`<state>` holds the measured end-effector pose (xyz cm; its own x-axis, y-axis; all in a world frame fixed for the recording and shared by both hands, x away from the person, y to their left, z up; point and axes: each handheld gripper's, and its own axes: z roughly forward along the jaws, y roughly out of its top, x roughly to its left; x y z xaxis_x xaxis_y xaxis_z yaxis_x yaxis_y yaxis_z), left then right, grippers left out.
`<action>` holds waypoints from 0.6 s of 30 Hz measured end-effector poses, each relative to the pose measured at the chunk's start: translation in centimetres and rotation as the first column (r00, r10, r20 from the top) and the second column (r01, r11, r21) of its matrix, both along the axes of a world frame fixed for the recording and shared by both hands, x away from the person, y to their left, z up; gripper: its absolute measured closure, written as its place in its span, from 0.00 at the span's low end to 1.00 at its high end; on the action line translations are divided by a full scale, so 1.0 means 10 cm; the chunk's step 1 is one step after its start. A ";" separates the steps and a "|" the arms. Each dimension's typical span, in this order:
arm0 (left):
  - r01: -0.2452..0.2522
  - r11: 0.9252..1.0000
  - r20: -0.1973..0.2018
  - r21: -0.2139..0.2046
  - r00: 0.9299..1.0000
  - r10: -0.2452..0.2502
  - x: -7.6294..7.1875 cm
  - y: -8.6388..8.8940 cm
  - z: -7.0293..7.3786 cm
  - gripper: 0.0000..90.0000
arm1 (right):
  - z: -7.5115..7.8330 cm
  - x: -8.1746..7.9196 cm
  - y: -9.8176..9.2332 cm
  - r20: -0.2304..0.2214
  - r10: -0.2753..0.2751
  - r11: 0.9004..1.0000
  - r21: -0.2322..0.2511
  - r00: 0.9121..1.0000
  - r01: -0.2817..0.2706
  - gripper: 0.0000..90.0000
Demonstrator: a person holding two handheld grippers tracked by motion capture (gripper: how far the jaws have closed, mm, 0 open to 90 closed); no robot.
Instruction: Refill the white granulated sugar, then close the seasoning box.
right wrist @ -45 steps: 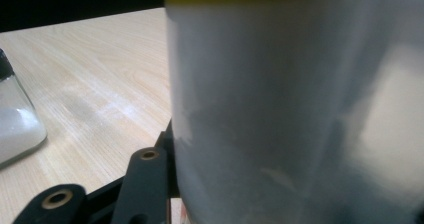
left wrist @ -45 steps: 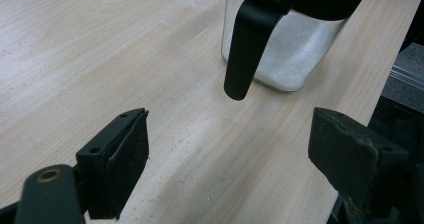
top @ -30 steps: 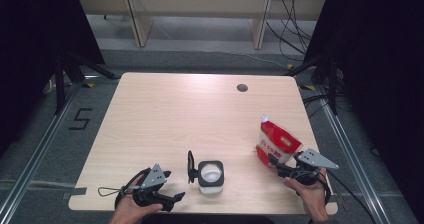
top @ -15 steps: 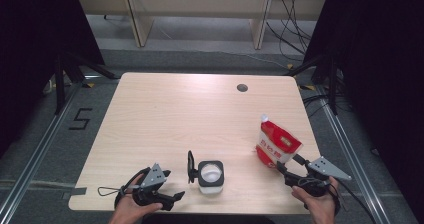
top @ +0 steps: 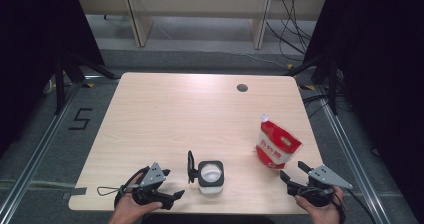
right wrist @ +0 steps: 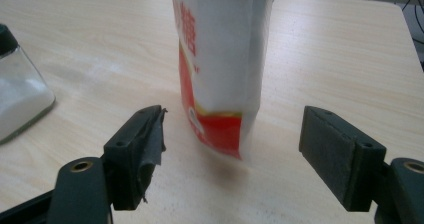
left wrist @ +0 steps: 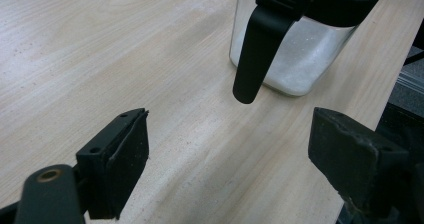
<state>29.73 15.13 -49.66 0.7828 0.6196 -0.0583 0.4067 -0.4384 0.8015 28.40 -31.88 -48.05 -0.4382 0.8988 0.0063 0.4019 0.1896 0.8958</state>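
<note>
table (top: 165, 114): bare across upper frame | red pouch (top: 276, 145): upright right of centre, released | jar (top: 210, 174): lower centre, lid open, holds white powder | right gripper (top: 296, 176): jaws apart, just opening, nothing between | left gripper (top: 172, 196): jaws apart, empty | left: likely closing lid

left gripper (top: 167, 194): black body, grey three-cornered plate, looped black cable
right gripper (top: 292, 171): black, grey plate, block-shaped pads

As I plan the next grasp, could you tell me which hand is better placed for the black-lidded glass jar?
Left: the left gripper sits open beside the black-lidded glass jar, facing its handle.
</note>
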 end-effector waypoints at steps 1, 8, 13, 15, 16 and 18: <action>-0.014 1.000 -0.002 -0.025 1.000 0.014 -0.01 -0.02 -0.01 0.18 | 0.00 -0.02 0.01 -0.009 0.000 1.000 0.004 1.000 0.000 0.30; -0.019 1.000 0.003 0.002 1.000 0.019 0.01 0.01 0.00 0.18 | 0.00 -0.10 0.05 -0.028 0.021 1.000 -0.021 0.999 -0.022 0.28; -0.005 1.000 0.010 0.006 1.000 0.004 0.01 0.02 0.01 0.18 | 0.00 -0.14 0.05 -0.021 0.023 0.999 -0.027 1.000 -0.023 0.28; -0.020 1.000 0.004 0.003 1.000 0.020 0.00 0.02 0.00 0.18 | 0.00 -0.16 0.07 -0.031 0.024 0.999 -0.034 0.999 -0.025 0.27; -0.023 1.000 0.004 -0.011 1.000 0.023 0.00 0.01 0.00 0.18 | 0.00 -0.17 0.07 -0.033 0.029 0.999 -0.042 0.999 -0.030 0.27; -0.029 1.000 0.003 -0.010 1.000 0.029 0.00 0.01 0.00 0.18 | -0.01 -0.17 0.08 -0.033 0.034 0.998 -0.050 0.999 -0.036 0.27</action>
<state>29.75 15.20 -49.66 0.7649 0.6411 -0.0621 0.4161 -0.4183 0.8074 26.65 -31.11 -48.14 -0.4697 0.8825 -0.0240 0.4225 0.2486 0.8716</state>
